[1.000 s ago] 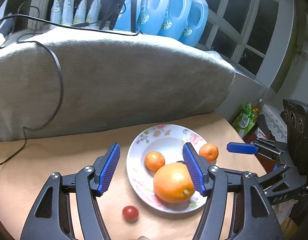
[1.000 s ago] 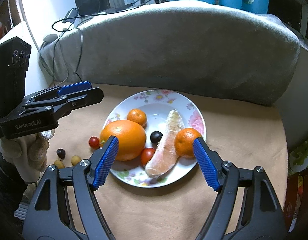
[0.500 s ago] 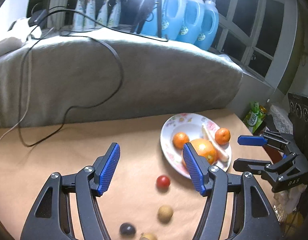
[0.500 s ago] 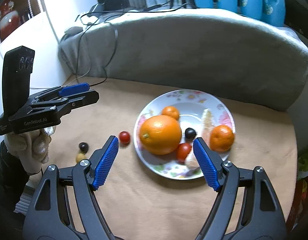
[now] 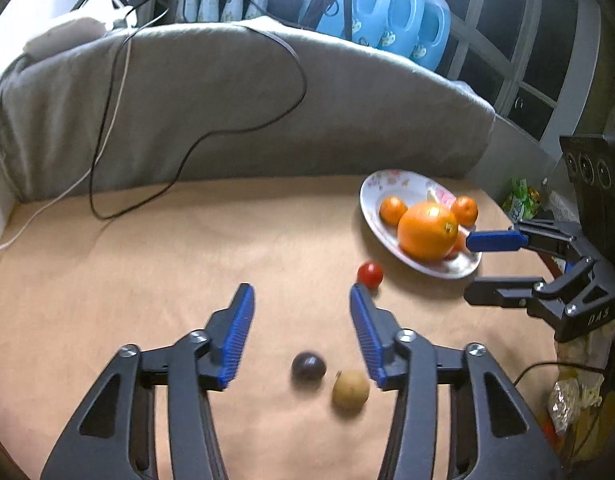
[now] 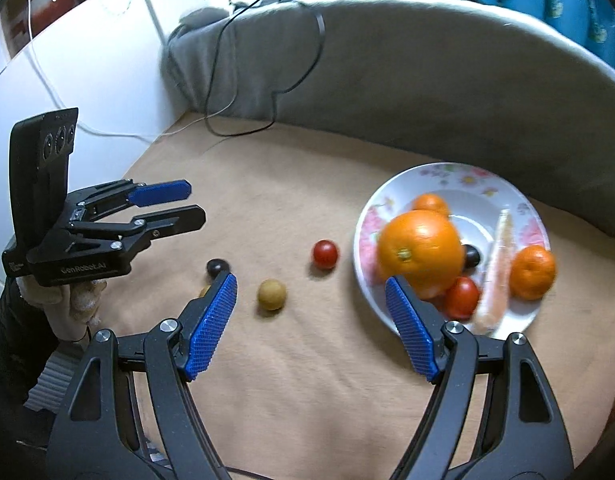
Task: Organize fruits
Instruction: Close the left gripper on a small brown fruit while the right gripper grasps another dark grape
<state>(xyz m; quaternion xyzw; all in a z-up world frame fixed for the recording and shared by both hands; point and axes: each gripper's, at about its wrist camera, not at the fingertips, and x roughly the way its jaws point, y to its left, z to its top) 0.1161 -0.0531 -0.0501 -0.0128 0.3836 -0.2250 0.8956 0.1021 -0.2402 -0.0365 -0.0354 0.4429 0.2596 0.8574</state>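
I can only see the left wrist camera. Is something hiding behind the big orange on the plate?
Observer: Yes. The right wrist view shows a dark grape on the plate, tucked against the big orange.
Child: Anything else on there?
Observer: A red tomato sits at the plate's near side, next to a long pale peeled fruit piece.
Child: I count three loose fruits on the table. Are there more?
Observer: Maybe one. A small yellowish bit peeks out beside the loose dark grape, but it is mostly hidden.
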